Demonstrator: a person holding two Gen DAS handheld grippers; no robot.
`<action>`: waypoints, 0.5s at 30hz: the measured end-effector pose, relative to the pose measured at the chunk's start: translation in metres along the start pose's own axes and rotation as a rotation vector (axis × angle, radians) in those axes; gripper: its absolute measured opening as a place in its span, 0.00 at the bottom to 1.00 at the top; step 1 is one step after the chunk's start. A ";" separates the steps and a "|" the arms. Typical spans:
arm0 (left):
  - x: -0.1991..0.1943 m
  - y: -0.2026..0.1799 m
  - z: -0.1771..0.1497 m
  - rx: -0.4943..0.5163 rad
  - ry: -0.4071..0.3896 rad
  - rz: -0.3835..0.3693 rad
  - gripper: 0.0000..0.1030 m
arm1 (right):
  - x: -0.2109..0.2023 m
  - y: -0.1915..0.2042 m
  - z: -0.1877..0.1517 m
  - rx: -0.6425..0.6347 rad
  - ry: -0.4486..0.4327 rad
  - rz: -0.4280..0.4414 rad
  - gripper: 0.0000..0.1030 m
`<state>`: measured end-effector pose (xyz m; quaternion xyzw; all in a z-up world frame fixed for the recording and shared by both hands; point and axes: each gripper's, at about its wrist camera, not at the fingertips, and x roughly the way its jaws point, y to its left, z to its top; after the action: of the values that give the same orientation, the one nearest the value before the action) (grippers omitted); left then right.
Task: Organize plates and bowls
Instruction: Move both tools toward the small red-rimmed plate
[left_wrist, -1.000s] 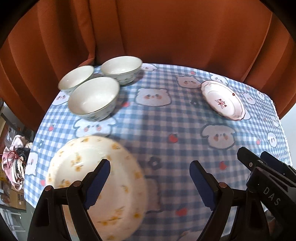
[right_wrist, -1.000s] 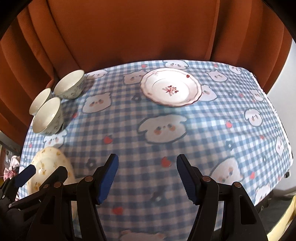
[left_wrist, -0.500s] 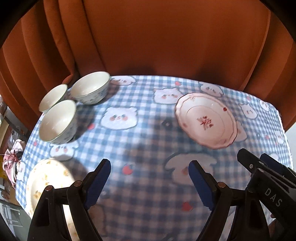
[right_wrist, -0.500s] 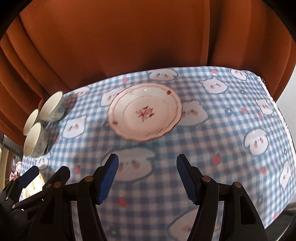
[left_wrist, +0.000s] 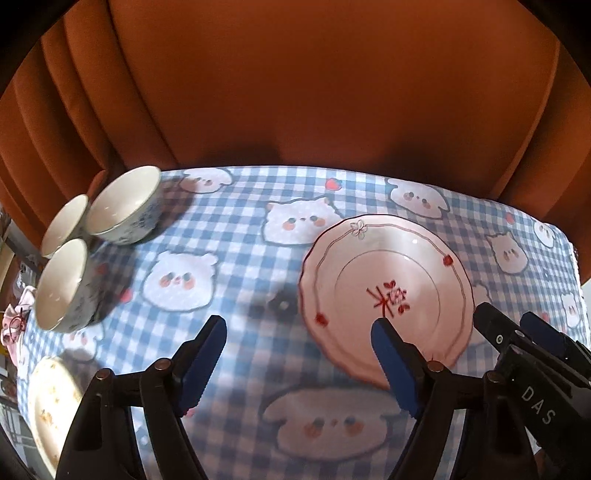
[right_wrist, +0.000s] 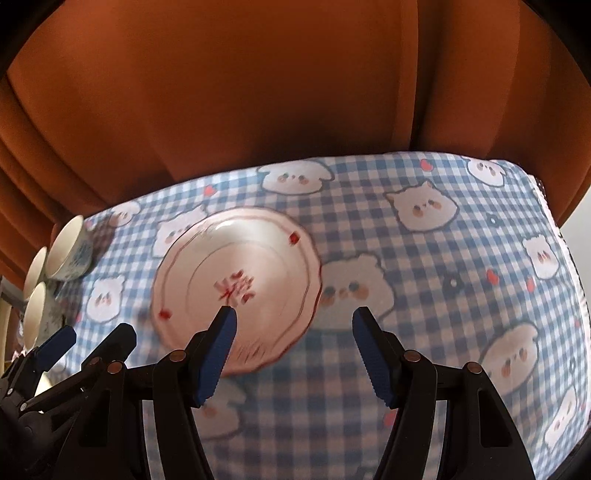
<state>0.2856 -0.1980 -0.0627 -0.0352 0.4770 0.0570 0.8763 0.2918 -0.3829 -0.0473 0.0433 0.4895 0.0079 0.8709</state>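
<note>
Left wrist view — left claw (left_wrist: 299, 354) spread, just narrowing, empty; right claw (right_wrist: 291, 347) spread beside it, both flanking the pink plate (left_wrist: 388, 295) for pickup.

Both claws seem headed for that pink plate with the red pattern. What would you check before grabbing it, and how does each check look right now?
1. Pink plate lies flat on the checked tablecloth, nothing on it: ok.
2. Left gripper open and empty, its jaws having just been closing a little: ok.
3. Right gripper open and empty: ok.
4. A finger set on each side of the plate's rim: not ok; both grippers hover over its near edge.
5. Three bowls stand well clear to the left: ok.
6. Yellow-flowered plate free to stack on: cannot tell, mostly out of frame.
</note>
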 end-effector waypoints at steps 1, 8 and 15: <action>0.006 -0.003 0.002 0.001 0.006 -0.001 0.76 | 0.007 -0.003 0.005 0.001 0.005 -0.001 0.67; 0.053 -0.019 0.017 0.021 0.076 -0.024 0.62 | 0.051 -0.011 0.027 0.018 0.038 0.015 0.65; 0.080 -0.028 0.025 0.030 0.099 -0.015 0.62 | 0.084 -0.006 0.041 -0.006 0.066 0.010 0.54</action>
<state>0.3529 -0.2173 -0.1165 -0.0283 0.5203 0.0415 0.8525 0.3708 -0.3871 -0.0984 0.0429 0.5178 0.0153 0.8543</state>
